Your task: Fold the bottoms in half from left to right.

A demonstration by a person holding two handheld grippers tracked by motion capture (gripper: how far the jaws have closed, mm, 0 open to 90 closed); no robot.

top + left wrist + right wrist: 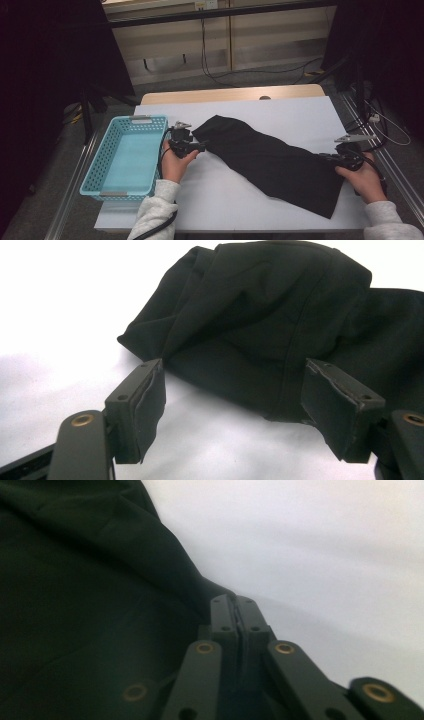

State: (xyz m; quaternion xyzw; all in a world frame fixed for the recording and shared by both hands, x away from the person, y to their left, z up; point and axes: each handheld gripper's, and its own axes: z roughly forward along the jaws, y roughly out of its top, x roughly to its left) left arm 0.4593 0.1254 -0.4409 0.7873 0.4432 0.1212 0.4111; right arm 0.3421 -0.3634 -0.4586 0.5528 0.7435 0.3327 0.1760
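Observation:
A black cloth (270,160) lies stretched slantwise across the white table top (225,200), from back left to front right. My left gripper (200,146) is at the cloth's left end with its jaws wide apart. In the left gripper view the bunched end of the cloth (270,315) lies just ahead of the left gripper (235,372) and partly between its pads (150,400), which do not press on it. My right gripper (327,157) is at the cloth's right edge. Its jaws are pressed together, and the cloth (75,605) runs into the tip of the right gripper (235,600).
A light blue perforated basket (97,155) stands on the table's left side, close to my left hand. The table's back edge is bare wood (225,94). Cables trail on the floor behind and to the right.

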